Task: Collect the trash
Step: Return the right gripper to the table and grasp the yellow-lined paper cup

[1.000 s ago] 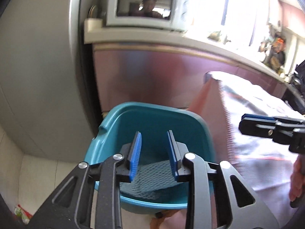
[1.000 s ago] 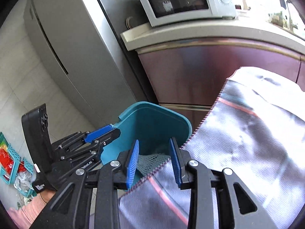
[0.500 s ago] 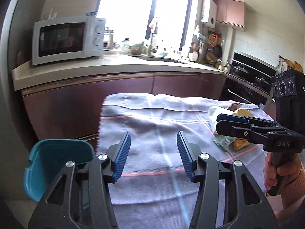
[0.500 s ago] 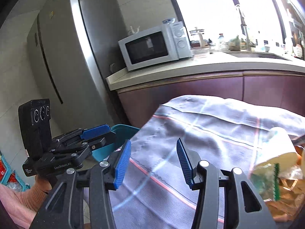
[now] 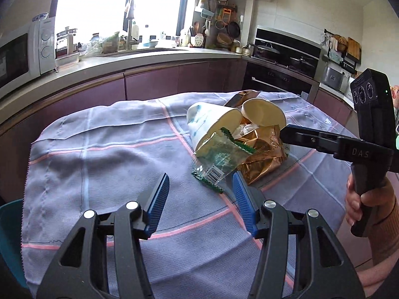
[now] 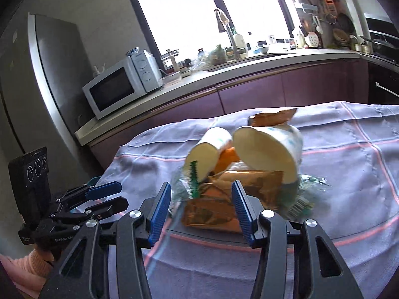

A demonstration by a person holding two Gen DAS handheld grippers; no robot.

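Note:
A trash pile lies on the cloth-covered table (image 5: pixel 112 164): two tipped paper cups (image 5: pixel 212 122) (image 5: pixel 264 113), a clear green-edged wrapper (image 5: pixel 219 162) and a crumpled gold foil bag (image 5: pixel 264 154). My left gripper (image 5: pixel 200 204) is open and empty, just short of the wrapper. My right gripper (image 6: pixel 200 206) is open and empty, close in front of the gold bag (image 6: pixel 214 211), with the cups (image 6: pixel 266 152) (image 6: pixel 209 154) behind it. Each gripper shows in the other's view: the right one (image 5: pixel 286 130) beside the pile, the left one (image 6: pixel 109 194) at the table's left edge.
The teal bin (image 5: pixel 7 236) shows at the lower left, beside the table edge. A kitchen counter (image 6: pixel 224 74) with a microwave (image 6: pixel 119 87) and sink runs behind the table. A fridge (image 6: pixel 42 79) stands at the left. An oven and stove (image 5: pixel 281 57) are at the right.
Both grippers have swung up and right from the teal bin to the table, and now face the trash pile. Their jaws have opened wider.

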